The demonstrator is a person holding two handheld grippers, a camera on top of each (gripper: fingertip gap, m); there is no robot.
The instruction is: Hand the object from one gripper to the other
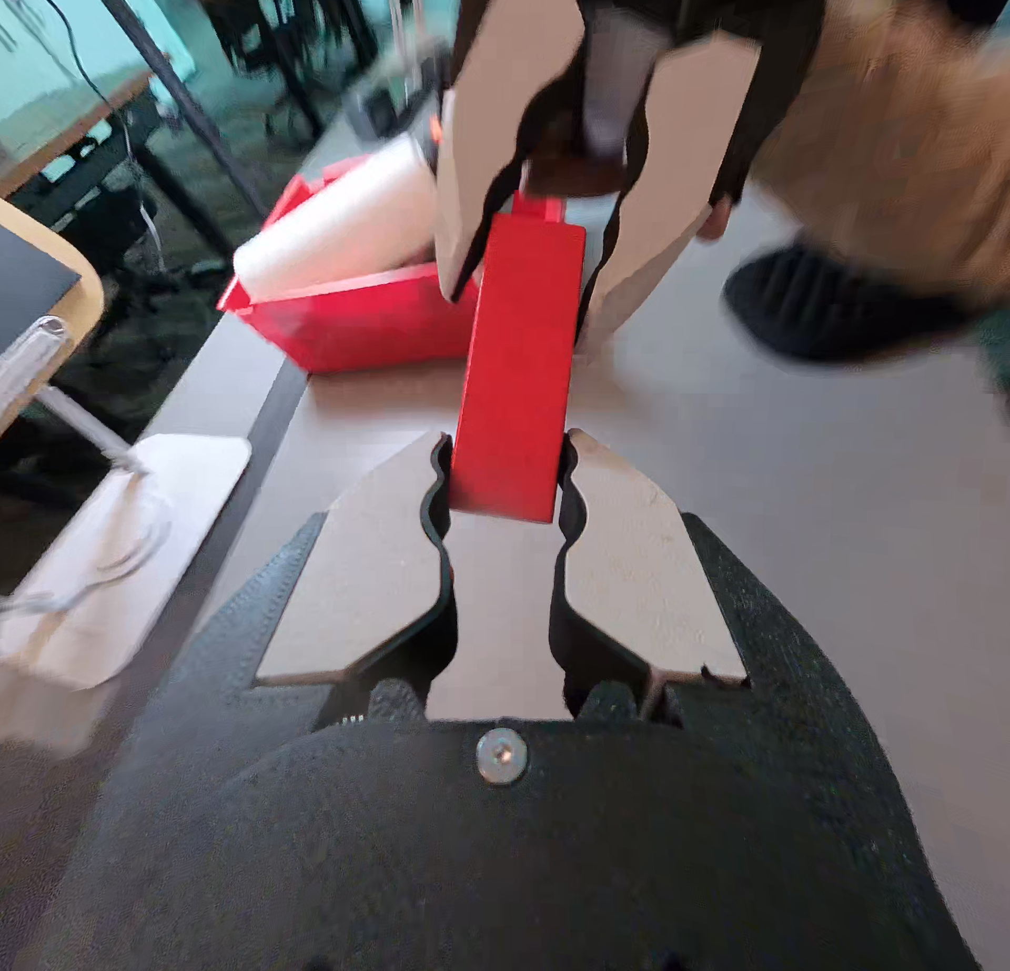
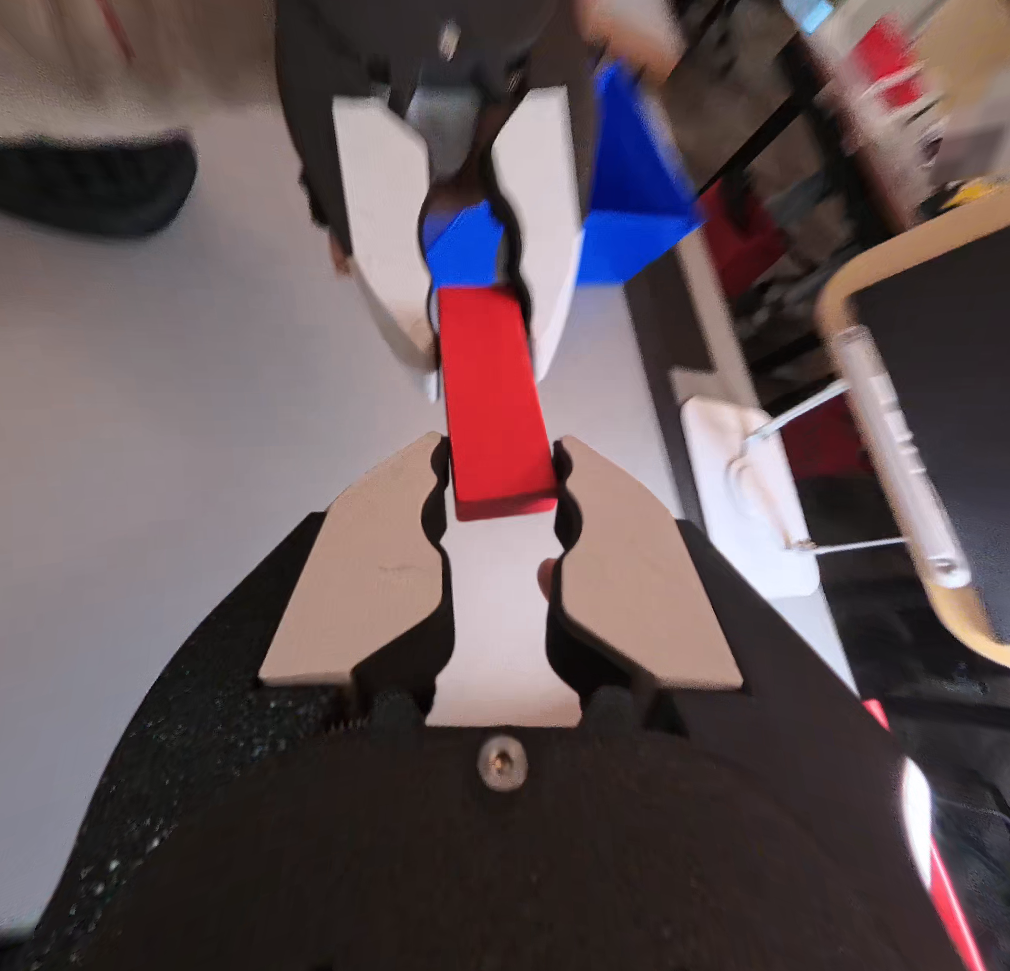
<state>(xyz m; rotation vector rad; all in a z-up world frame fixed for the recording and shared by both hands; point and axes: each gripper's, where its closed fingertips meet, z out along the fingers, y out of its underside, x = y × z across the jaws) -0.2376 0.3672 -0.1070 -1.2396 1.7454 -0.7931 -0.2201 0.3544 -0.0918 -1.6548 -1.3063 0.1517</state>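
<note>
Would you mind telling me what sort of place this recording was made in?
Probably an office or lab workspace. A pale table carries a red bin and a blue bin; a monitor stand sits at its edge, and desks stand behind.

Soft daylight, blurred and warped edges.

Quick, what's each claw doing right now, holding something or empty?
Left claw: closed on one end of the long red rectangular block.
Right claw: closed on that block's other end.
</note>
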